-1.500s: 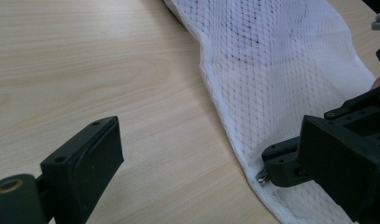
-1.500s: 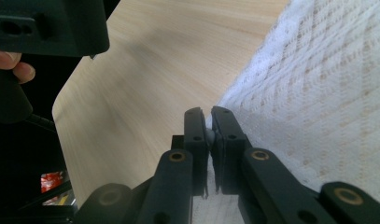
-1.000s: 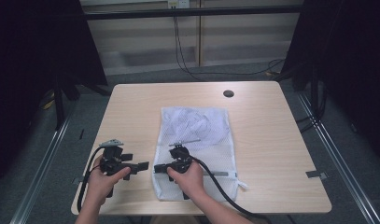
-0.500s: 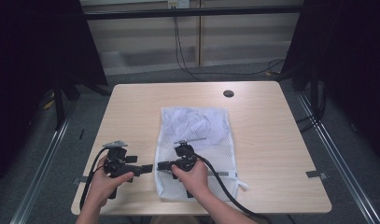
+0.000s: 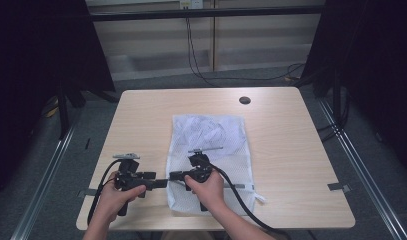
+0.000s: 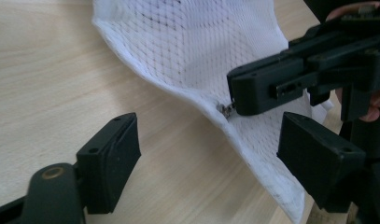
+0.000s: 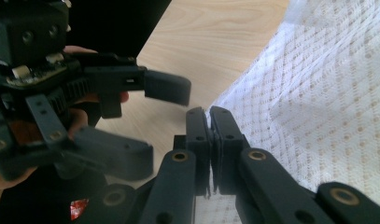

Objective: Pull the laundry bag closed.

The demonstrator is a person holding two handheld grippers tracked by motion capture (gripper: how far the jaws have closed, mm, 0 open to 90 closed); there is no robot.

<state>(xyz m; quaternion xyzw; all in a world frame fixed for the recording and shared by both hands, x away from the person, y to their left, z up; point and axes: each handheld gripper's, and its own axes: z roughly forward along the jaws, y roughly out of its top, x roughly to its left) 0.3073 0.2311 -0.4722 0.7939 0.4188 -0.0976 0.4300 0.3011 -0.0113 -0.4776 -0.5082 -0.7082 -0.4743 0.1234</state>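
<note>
A white mesh laundry bag (image 5: pixel 211 160) lies flat on the light wooden table (image 5: pixel 291 150), a little nearer the person's edge than the far one, with crumpled pale fabric showing through its far half. The small metal zipper pull (image 6: pixel 225 108) sits on the bag's left hem, near its front corner.

The right gripper (image 5: pixel 177 176) points left across the bag's near left part, and its jaws are pressed together on the bag's hem right at the zipper pull; in the right gripper view the two black jaws meet with the white edge between them (image 7: pixel 210 122).

The left gripper (image 5: pixel 161 183) lies just beside the bag's left edge, pointing right toward the right gripper. Its jaws have just been closing but stand apart, straddling the hem without pressing it, one over bare table, the other over the mesh.
</note>
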